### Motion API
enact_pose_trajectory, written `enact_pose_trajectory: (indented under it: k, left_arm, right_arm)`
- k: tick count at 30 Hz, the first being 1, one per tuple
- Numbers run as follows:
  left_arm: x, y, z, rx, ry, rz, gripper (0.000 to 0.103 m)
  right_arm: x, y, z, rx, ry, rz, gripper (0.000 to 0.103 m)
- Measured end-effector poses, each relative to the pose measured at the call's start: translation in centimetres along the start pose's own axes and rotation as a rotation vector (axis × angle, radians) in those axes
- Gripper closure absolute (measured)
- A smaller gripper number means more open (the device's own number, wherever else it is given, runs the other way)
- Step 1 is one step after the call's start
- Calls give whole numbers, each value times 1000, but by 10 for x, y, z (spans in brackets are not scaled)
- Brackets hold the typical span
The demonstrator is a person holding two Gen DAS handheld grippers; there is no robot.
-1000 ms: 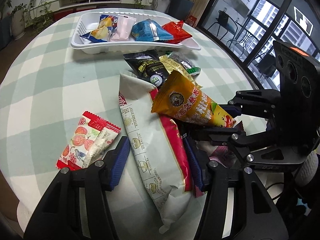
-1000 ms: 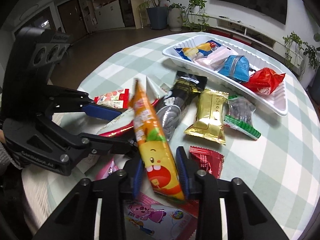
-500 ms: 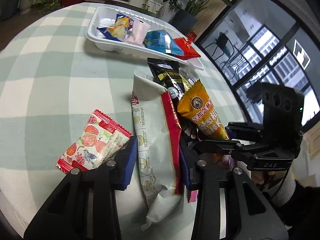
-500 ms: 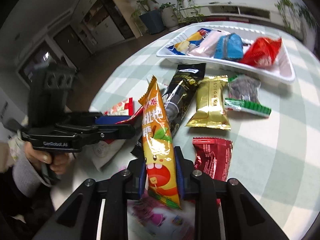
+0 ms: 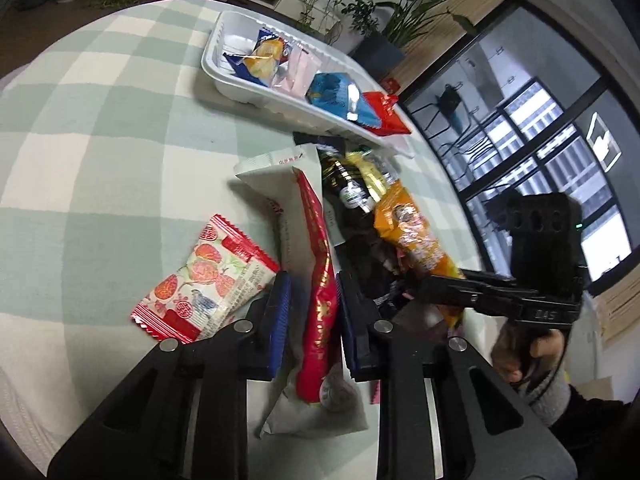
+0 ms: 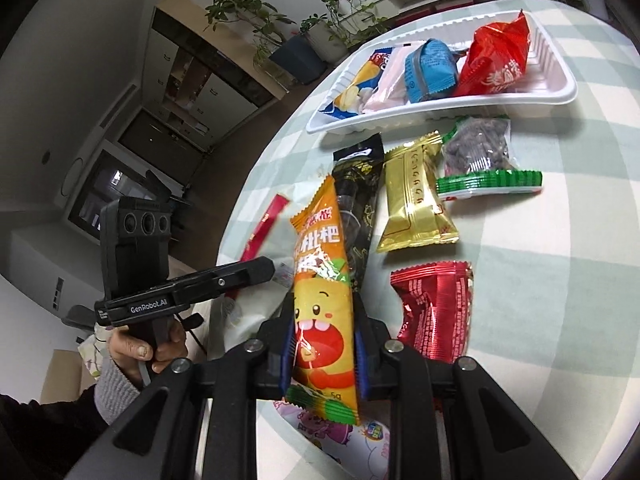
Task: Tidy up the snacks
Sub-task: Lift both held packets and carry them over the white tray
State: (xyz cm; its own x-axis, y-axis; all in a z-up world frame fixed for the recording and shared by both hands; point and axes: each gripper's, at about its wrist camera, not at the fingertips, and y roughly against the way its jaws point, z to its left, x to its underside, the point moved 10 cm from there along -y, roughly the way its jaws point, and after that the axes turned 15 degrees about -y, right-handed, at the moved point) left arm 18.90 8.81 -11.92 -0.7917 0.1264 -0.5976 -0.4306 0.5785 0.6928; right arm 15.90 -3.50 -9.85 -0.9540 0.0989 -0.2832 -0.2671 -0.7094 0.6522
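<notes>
Closing over the last moment, the left tongs [image 5: 310,320] now pinch the lower part of the long white-and-red packet [image 5: 308,264], which has gone from lying flat to standing on edge between the blue pads [image 5: 280,312]. Both wrist views have also rolled, so the tray [image 6: 560,96] sits at a steeper slant in each. The right tongs [image 6: 322,344] are pressed on the orange packet [image 6: 320,280], gripping it near its lower end with the top raised clear of the table [image 6: 560,280]. Judged from this, each hand carries one snack and both packets are ready for transfer to the tray. The tray stands at the far side of the table and contains four items in a row: a blue-and-yellow packet [image 6: 360,88], a pink packet [image 6: 390,84], a blue packet [image 6: 430,70] and a red packet [image 6: 498,60]. Free space remains at the tray's ends. Snacks not yet sorted lie on the table between the tongs and the tray: a black packet [image 6: 356,184], a gold packet [image 6: 414,196], a clear bag with a green seal [image 6: 480,156], a dark red packet [image 6: 436,312] and a red floral packet [image 5: 204,280] just left of the left tongs.
</notes>
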Motion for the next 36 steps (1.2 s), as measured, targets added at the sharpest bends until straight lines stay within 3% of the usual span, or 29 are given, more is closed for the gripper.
enact_pose_trajectory:
  k: [6, 11, 22, 30, 36]
  left_arm:
    - [-1, -11, -4, -106, -85, 54, 82]
    - [-6, -17, -6, -132, -128, 67, 81]
    - [-9, -12, 8, 119, 105, -24, 88]
    - [-8, -8, 8, 225, 204, -59, 88]
    - [-9, -6, 9, 267, 239, -75, 88]
  right_arm:
    - [1, -10, 1, 65, 46, -5, 76]
    - [-3, -15, -3, 70, 44, -8, 76]
    - [-12, -5, -13, -141, -155, 12, 77]
    - [-13, 2, -11, -282, -273, 33, 77]
    - [-17, 6, -5, -335, -312, 35, 77]
